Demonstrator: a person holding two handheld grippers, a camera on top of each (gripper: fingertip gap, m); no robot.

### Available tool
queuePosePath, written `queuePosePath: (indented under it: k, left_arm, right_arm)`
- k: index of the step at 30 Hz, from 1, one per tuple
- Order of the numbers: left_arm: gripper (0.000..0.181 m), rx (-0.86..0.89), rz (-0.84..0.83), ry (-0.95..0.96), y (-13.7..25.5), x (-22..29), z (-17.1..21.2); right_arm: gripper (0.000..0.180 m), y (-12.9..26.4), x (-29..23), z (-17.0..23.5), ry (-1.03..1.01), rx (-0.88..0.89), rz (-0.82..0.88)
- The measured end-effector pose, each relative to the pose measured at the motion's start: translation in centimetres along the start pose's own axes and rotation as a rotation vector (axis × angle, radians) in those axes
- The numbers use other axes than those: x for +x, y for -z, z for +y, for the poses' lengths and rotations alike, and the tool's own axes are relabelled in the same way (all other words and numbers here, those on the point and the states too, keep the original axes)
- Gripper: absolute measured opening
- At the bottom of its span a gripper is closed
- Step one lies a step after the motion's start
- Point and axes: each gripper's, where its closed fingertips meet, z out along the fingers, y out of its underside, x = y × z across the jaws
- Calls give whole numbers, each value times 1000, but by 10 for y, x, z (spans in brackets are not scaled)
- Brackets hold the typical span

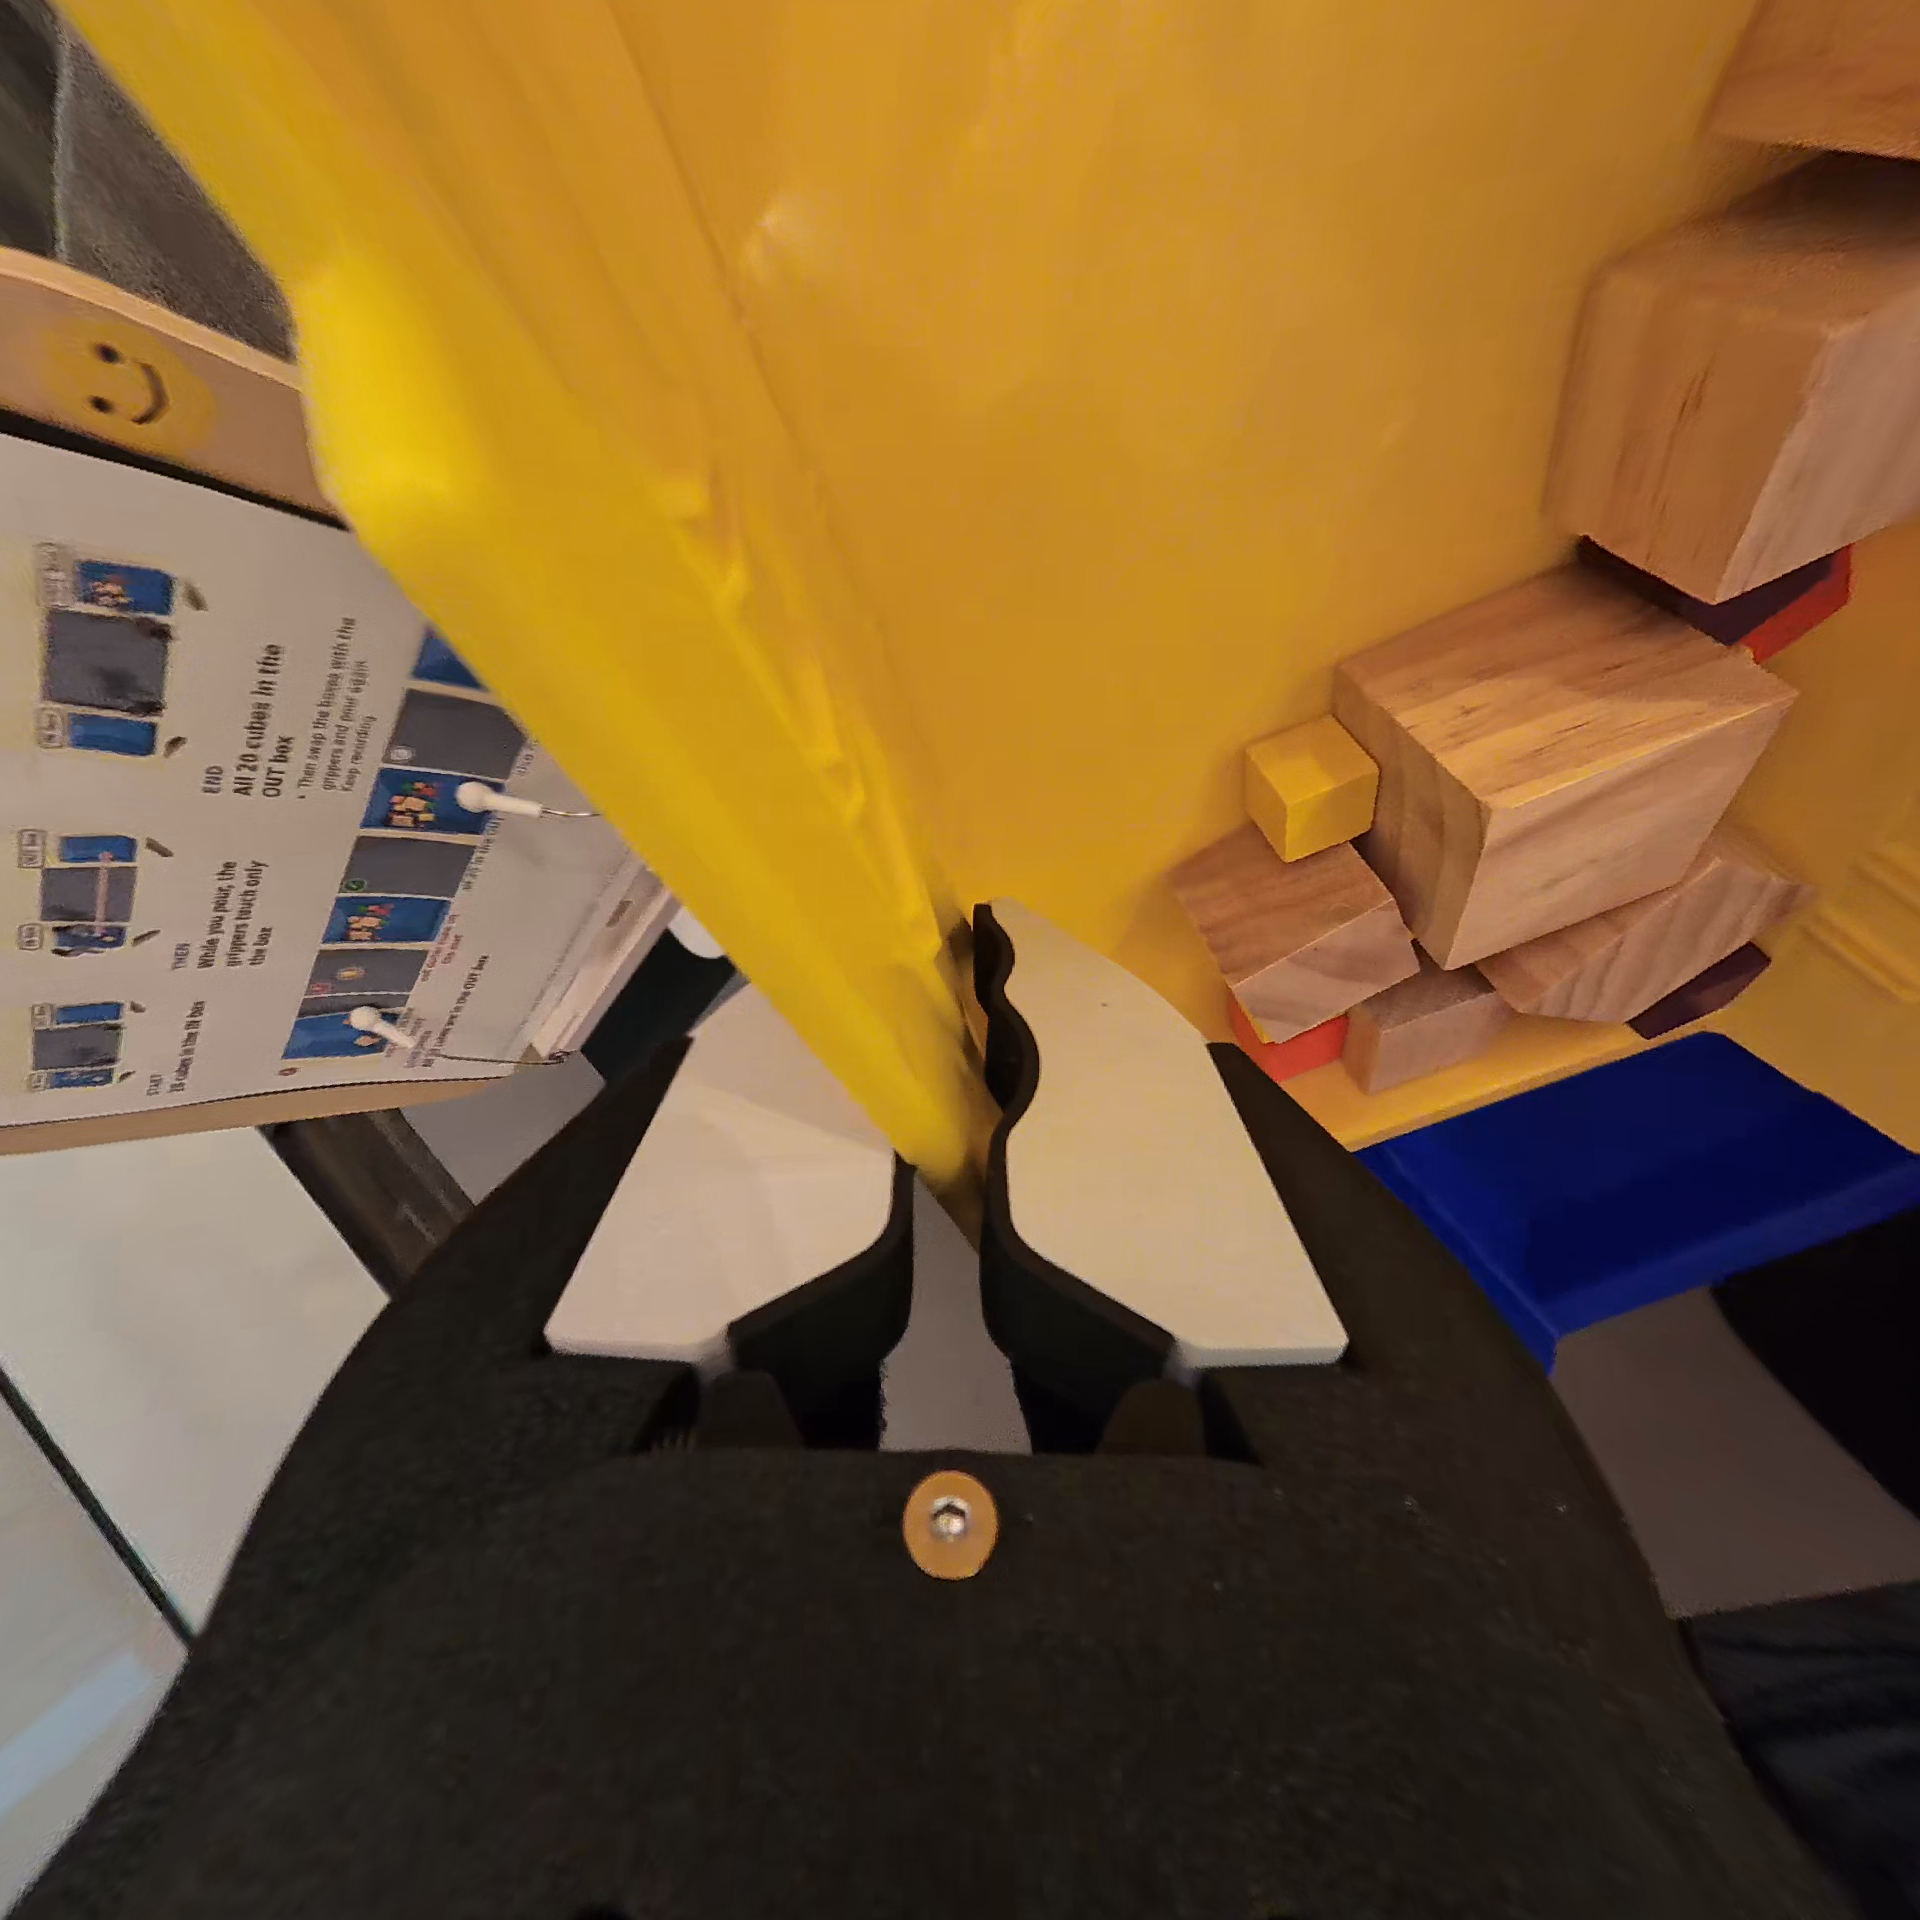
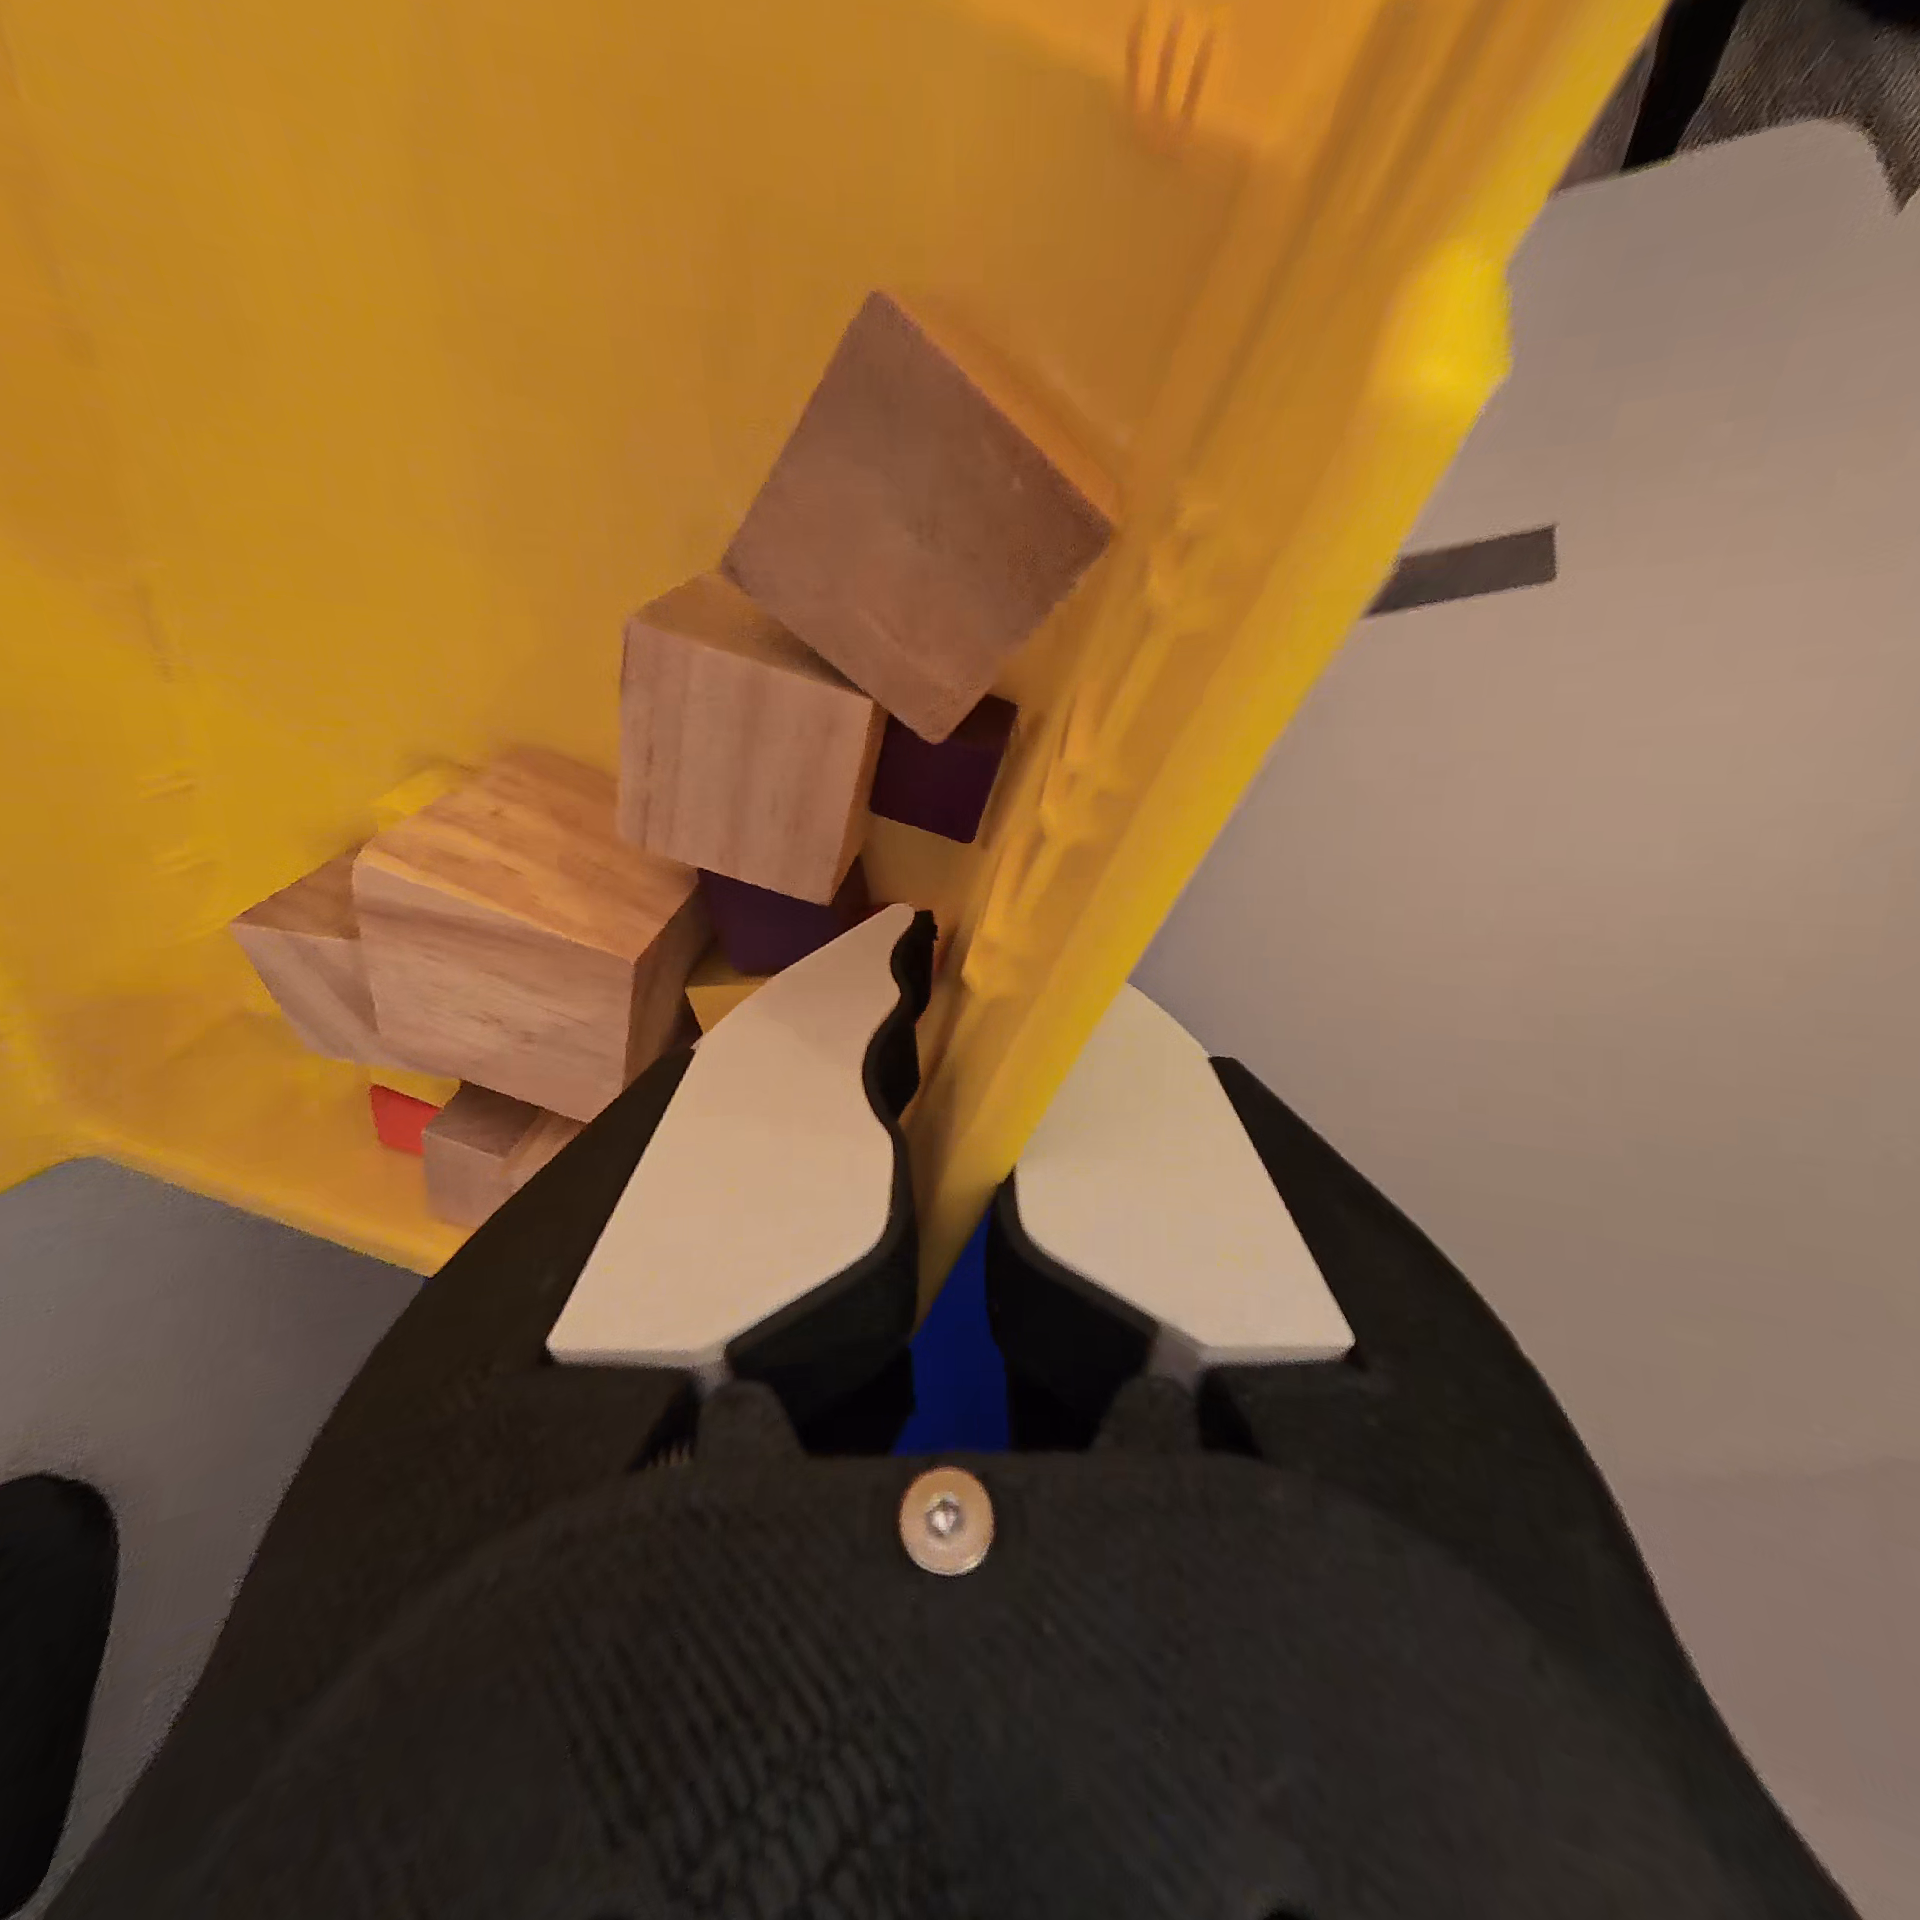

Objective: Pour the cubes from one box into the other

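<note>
The yellow box [image 1: 1039,416] is tilted steeply. My left gripper [image 1: 961,1039] is shut on its left wall. My right gripper [image 2: 951,1039] is shut on its right wall [image 2: 1195,675]. Several cubes are piled against the box's lower edge: plain wooden cubes [image 1: 1538,769], a small yellow cube [image 1: 1304,784], red and purple ones. The right wrist view shows the same pile of wooden cubes [image 2: 748,738] with a purple cube [image 2: 940,779] and a red cube [image 2: 400,1117]. The blue box [image 1: 1621,1195] lies just below the yellow box's lower edge; a sliver of it shows between the right fingers [image 2: 951,1351].
A wooden board with an instruction sheet [image 1: 208,790] and a yellow smiley sticker [image 1: 125,384] stands at the left. The grey-white table top [image 2: 1610,831] carries a dark tape strip [image 2: 1475,566]. A dark table frame bar [image 1: 364,1184] runs below the board.
</note>
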Motion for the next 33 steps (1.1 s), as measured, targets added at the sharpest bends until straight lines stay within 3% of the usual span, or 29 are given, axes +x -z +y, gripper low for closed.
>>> queuePosePath:
  k: [22, 33]
  left_arm:
    - [11, 296, -130, 31, 42, -19, 17]
    - [11, 359, -150, 68, 50, -23, 25]
  right_arm:
    - [5, 31, -27, -41, 148, 292, 28]
    - [5, 40, -37, -48, 194, 357, 40]
